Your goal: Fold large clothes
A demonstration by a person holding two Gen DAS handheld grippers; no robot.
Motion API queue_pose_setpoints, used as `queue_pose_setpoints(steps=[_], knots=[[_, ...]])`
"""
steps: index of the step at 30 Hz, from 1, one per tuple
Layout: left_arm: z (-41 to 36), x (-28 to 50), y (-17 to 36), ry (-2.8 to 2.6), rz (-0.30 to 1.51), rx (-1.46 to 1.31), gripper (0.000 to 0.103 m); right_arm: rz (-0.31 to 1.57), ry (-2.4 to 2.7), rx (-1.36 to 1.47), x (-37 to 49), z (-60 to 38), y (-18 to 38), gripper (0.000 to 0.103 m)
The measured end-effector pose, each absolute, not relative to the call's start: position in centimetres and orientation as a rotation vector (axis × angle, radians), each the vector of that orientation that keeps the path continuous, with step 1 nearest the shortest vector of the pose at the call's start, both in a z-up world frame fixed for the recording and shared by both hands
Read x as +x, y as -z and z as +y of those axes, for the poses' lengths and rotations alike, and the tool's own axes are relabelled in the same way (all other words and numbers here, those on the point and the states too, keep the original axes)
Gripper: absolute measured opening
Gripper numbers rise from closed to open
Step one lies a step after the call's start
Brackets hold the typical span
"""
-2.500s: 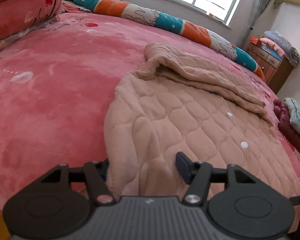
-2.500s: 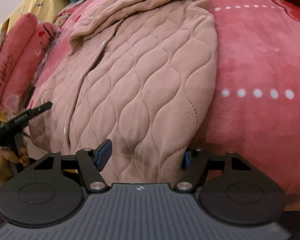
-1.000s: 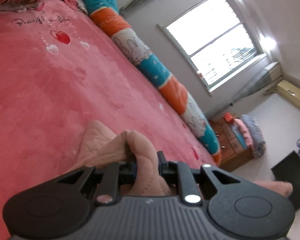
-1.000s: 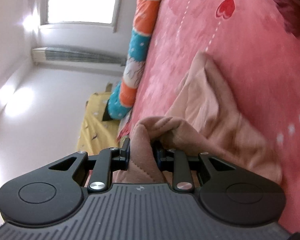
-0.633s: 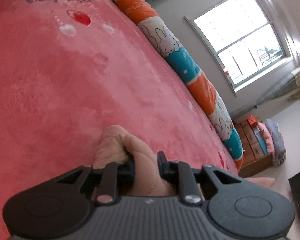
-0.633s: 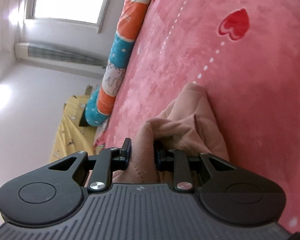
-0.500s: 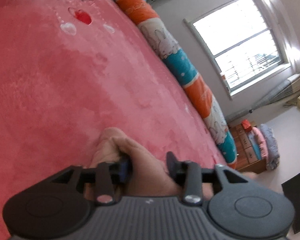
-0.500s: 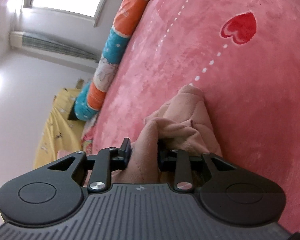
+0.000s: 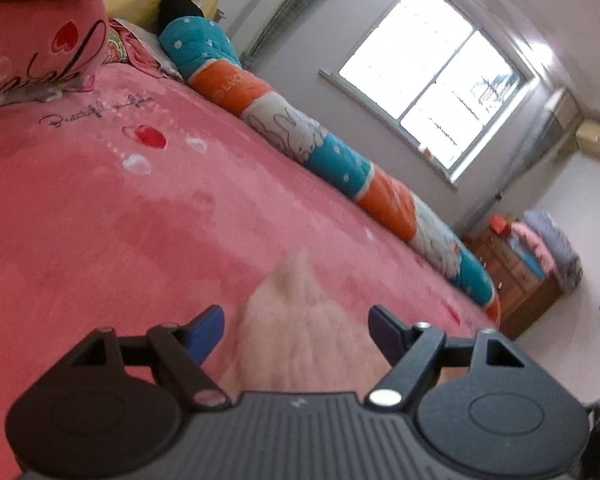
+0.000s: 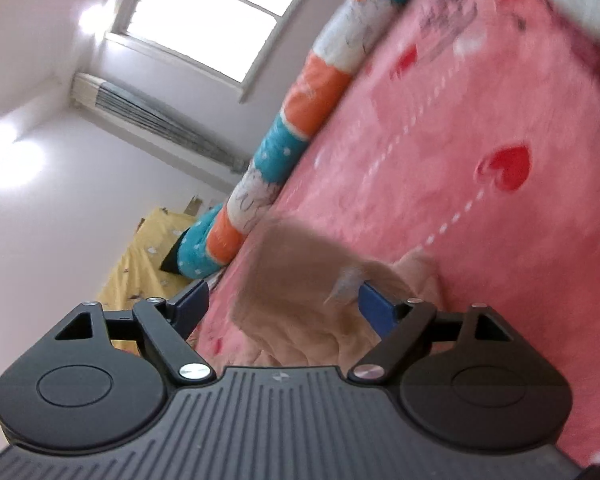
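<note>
Both jaws are opening: the left gripper (image 9: 296, 330) and right gripper (image 10: 280, 304) straddle the beige quilted garment (image 9: 300, 344) on the pink bed (image 9: 100, 220) without pinching it; released loose and bunched, the fold could slump or spring open

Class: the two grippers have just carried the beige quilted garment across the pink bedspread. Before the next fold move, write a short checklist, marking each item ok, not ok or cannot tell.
1. left gripper letting go: ok, jaws opening, pads clear of the beige garment.
2. right gripper letting go: ok, jaws opening, cloth loose between them.
3. Garment on the pink bedspread: ok.
4. Fold lying flat and even: cannot tell, the view is blurred and bunched.
5. long bolster clear of garment: ok.
</note>
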State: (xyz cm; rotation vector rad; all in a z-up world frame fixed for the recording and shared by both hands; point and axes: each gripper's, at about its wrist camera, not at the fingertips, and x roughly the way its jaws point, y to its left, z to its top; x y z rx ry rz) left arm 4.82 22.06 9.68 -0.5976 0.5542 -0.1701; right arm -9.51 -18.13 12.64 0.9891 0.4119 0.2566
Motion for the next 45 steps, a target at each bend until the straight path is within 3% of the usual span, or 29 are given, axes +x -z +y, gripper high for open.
queue_pose_setpoints(steps=[6,13,23,26,35,38,42,45], knots=[[20.9,2.3,-6.2,0.174,0.603,-0.556,0.078,0.365,-0.141,0.91,-15.0,-18.1,-12.1,0.103],[20.3,1.0,-4.1,0.211,0.553,-0.519,0.081,0.554,-0.001,0.636,-17.4,-15.1,-8.8,0.103],[20.1,2.2,-2.8,0.188,0.582,-0.453,0.09,0.657,-0.087,0.635,-15.7,-13.3,-5.8,0.103],[19.4,2.8,-2.5,0.2,0.588,-0.429,0.097,0.656,-0.109,0.669,-16.2,-13.5,-5.8,0.103],[19.8,4.5,-1.0,0.243,0.652,-0.54,0.097,0.654,-0.164,0.711,-16.1,-13.2,-5.7,0.103],[19.3,4.4,-1.0,0.257,0.656,-0.54,0.086,0.647,-0.187,0.729,-16.1,-13.2,-5.7,0.103],[19.0,3.9,-1.5,0.261,0.664,-0.54,0.06,0.638,-0.19,0.753,-16.1,-13.0,-5.3,0.103],[18.6,3.2,-2.1,0.251,0.668,-0.536,0.046,0.639,-0.188,0.76,-16.3,-13.0,-5.5,0.09]])
